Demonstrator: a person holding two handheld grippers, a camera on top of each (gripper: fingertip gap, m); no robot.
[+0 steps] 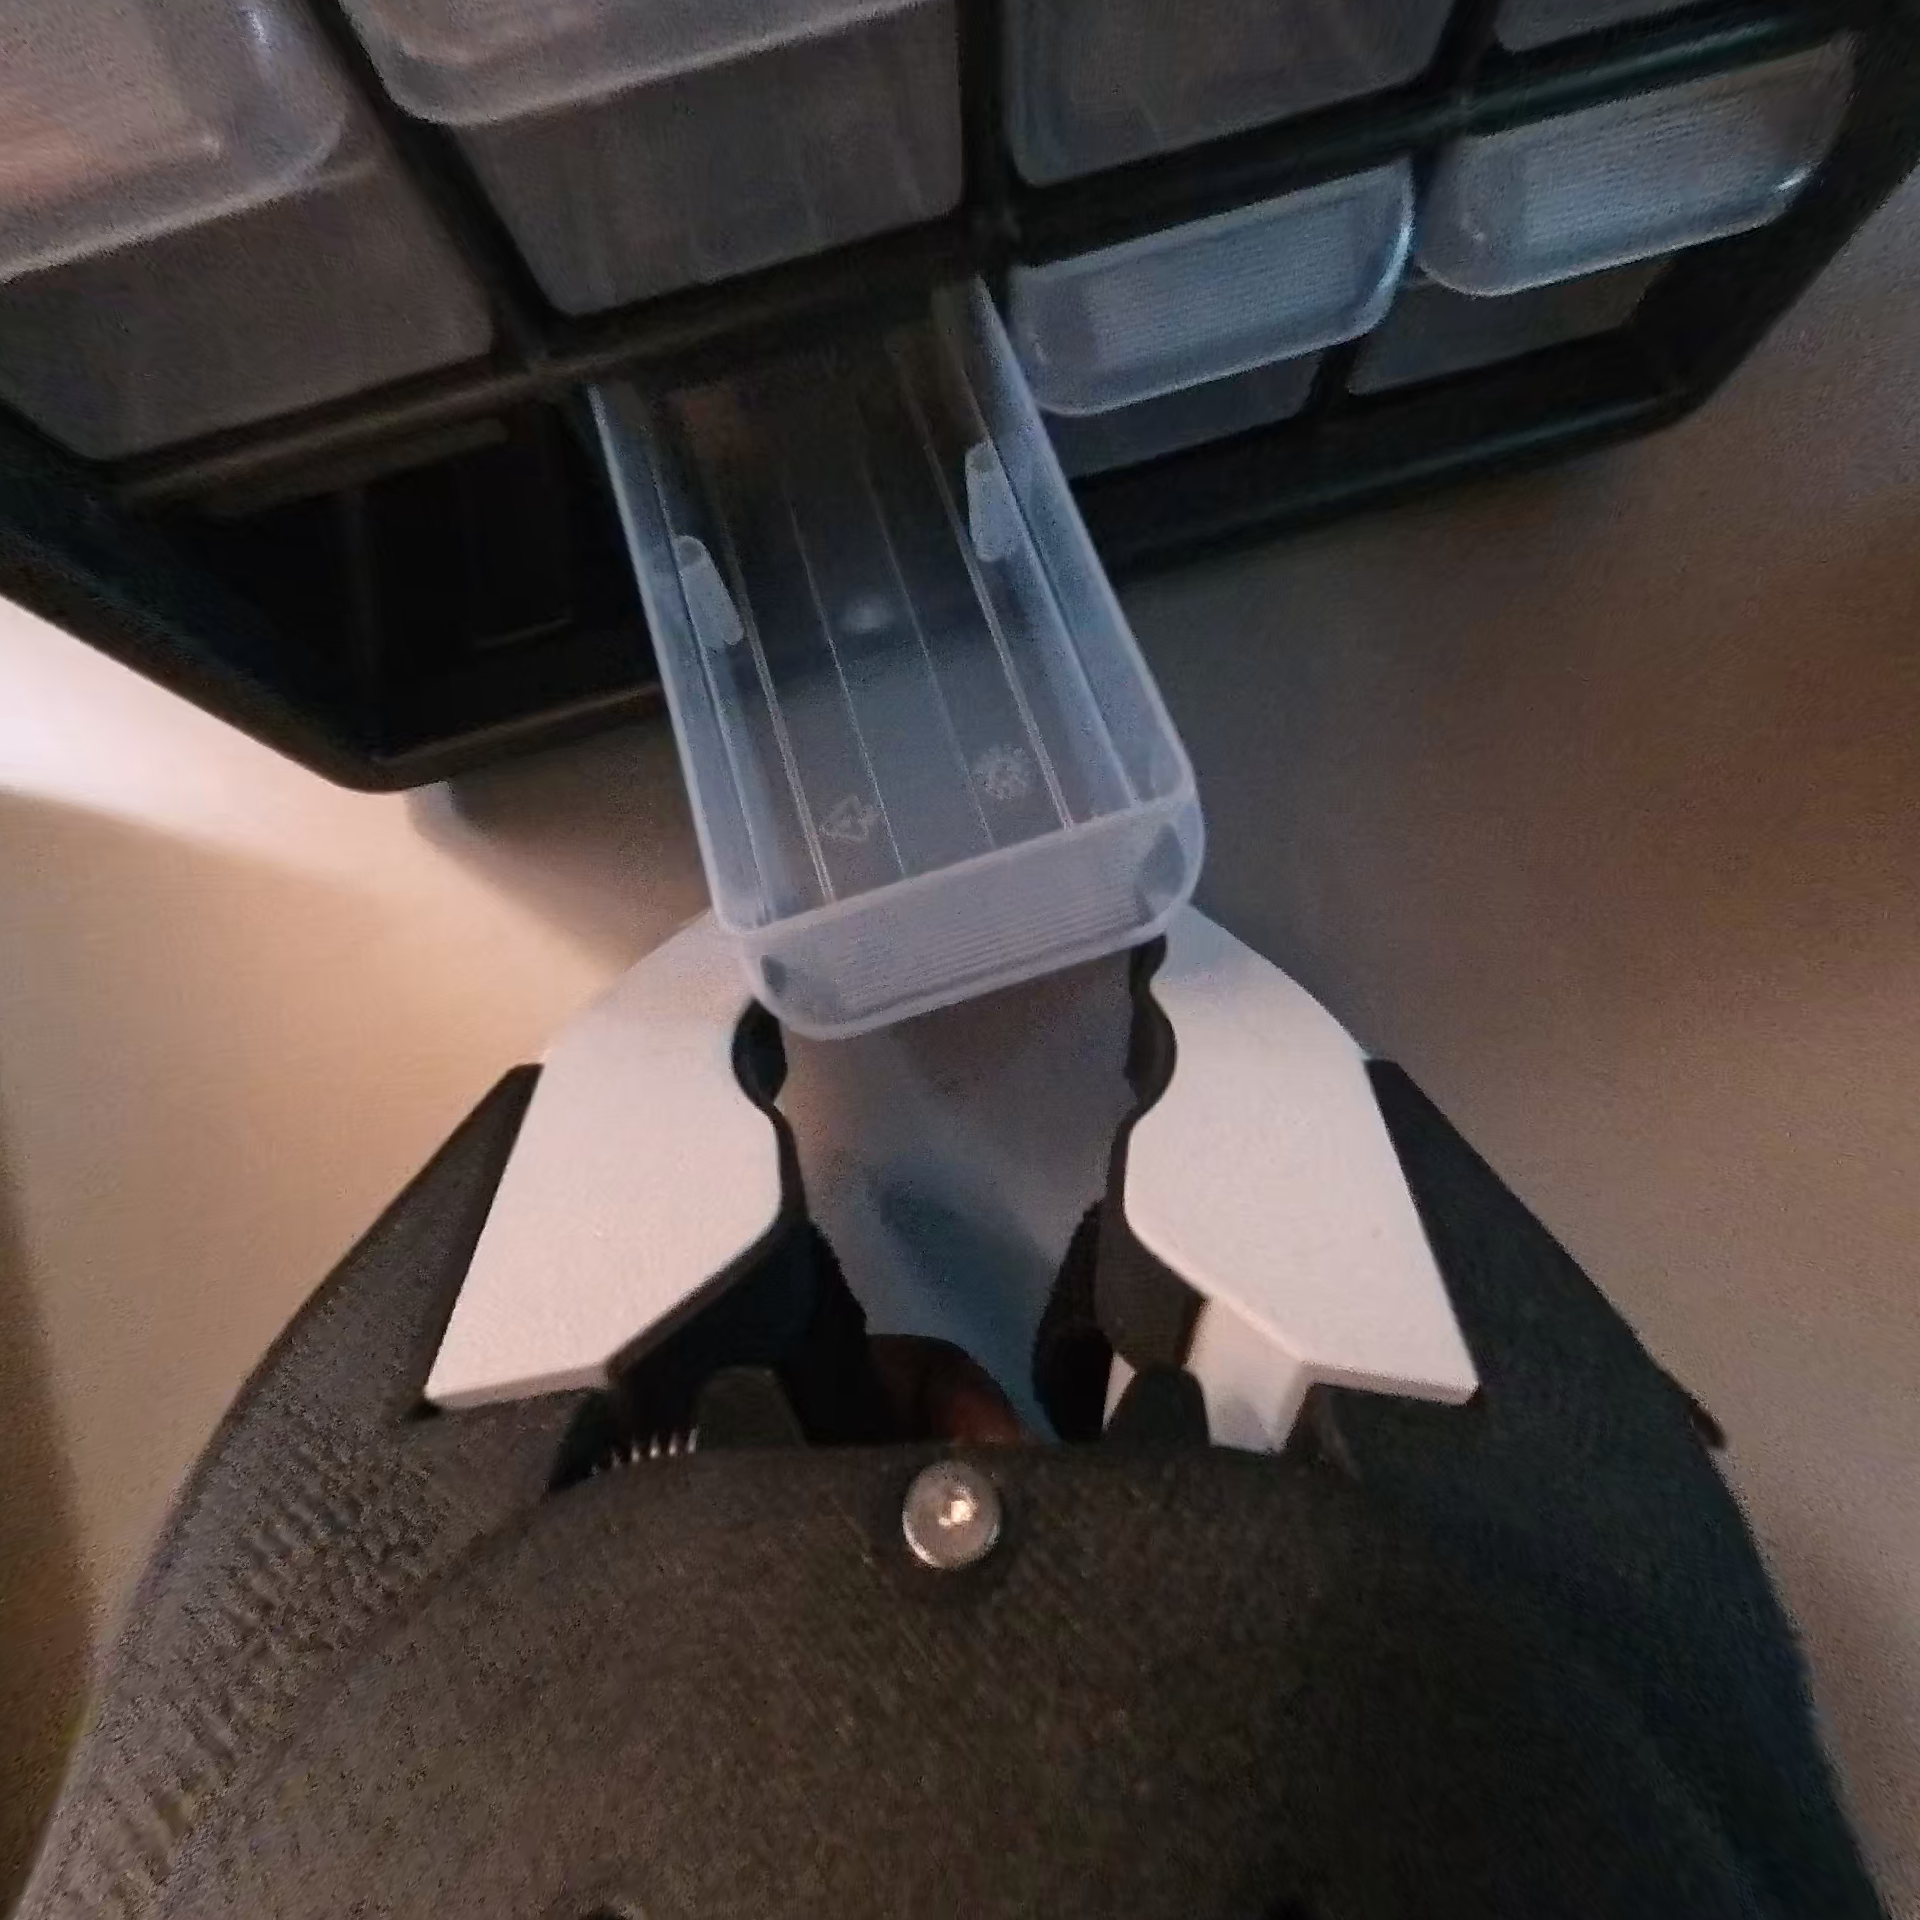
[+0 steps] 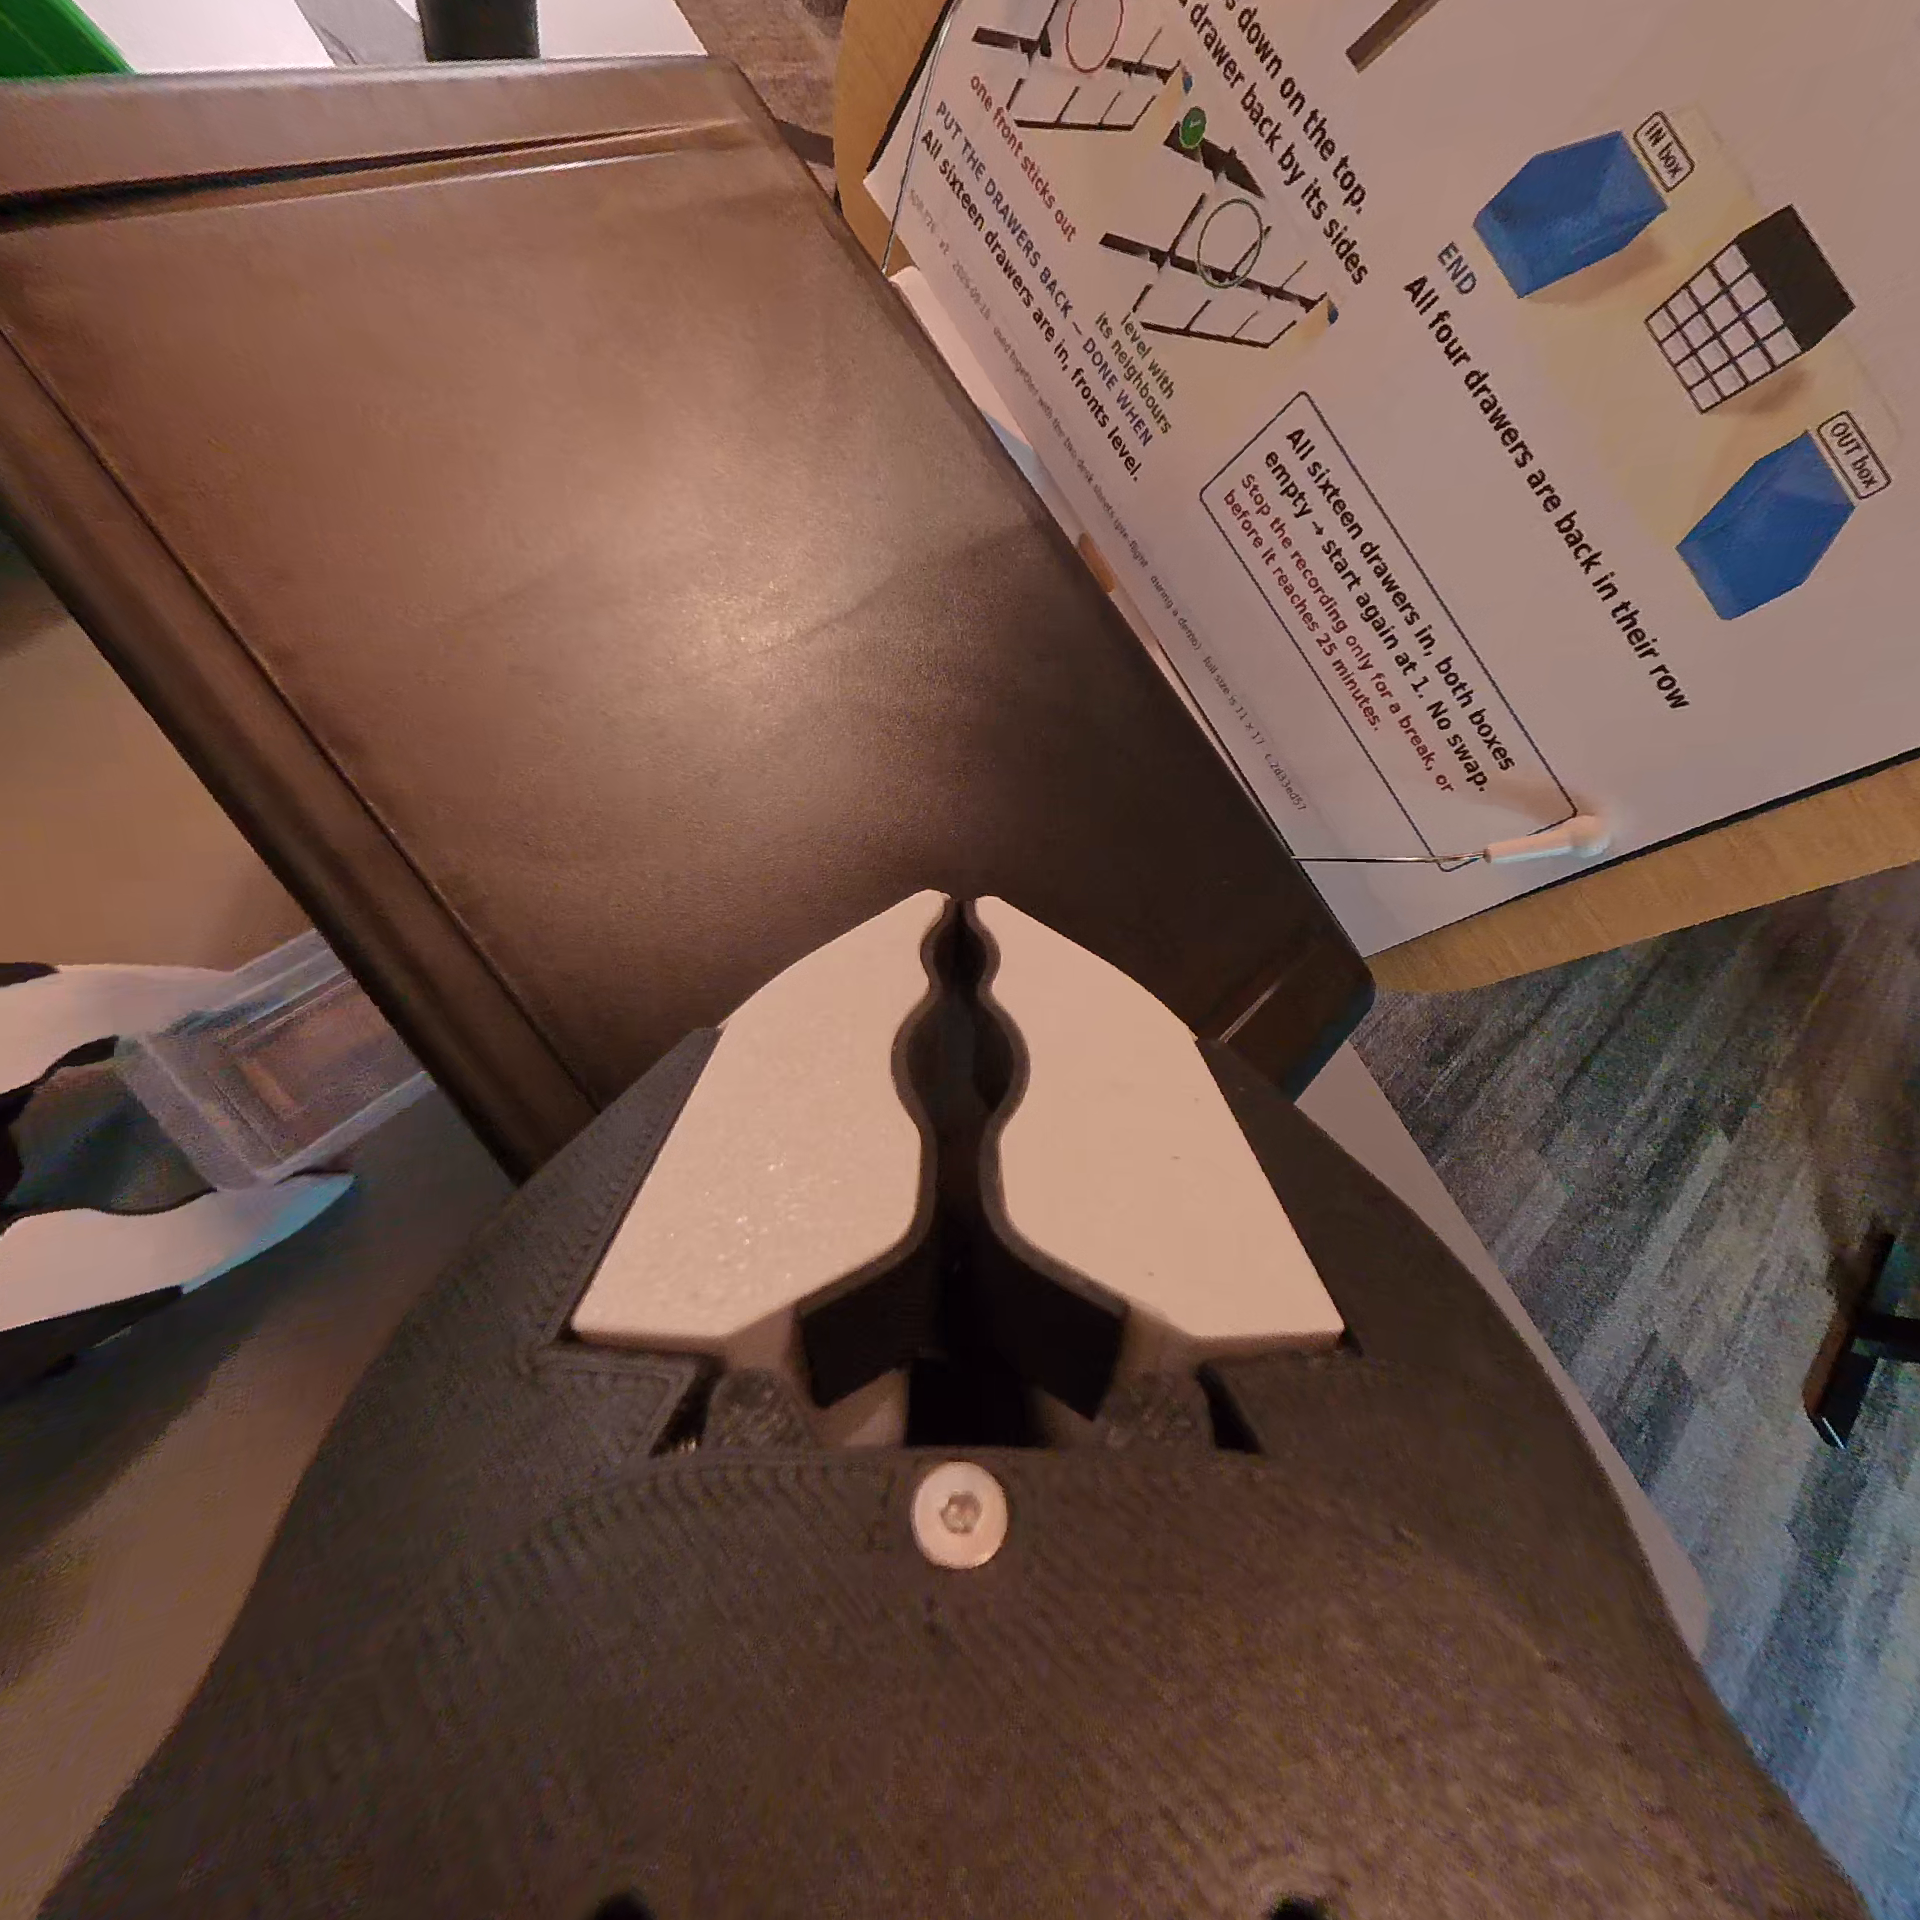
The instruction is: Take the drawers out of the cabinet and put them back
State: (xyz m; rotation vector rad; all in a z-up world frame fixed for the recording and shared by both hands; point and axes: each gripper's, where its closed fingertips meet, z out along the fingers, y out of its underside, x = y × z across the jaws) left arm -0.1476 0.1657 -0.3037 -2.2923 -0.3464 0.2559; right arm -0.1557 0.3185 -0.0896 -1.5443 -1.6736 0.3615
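A clear plastic drawer [image 1: 904, 675] sticks about halfway out of the bottom row of the black cabinet [image 1: 1558, 457]. My left gripper [image 1: 951, 971] is shut on the drawer's front handle tab, which sits between the white fingers [image 1: 644, 1174]. The slot to the drawer's left [image 1: 436, 582] is empty and dark. My right gripper [image 2: 961, 909] is shut and empty, its tips over the cabinet's flat top [image 2: 582, 499]; I cannot tell whether they touch it. The right wrist view shows the drawer [image 2: 270, 1070] and the left gripper [image 2: 125, 1236] at its left edge.
Other clear drawers [image 1: 1205, 301] sit closed in the rows above and to the right. A printed instruction sheet [image 2: 1455, 416] on a wire stand is beside the cabinet. The tan tabletop [image 1: 1507, 831] lies in front, and grey carpet [image 2: 1662, 1195] lies beyond the table edge.
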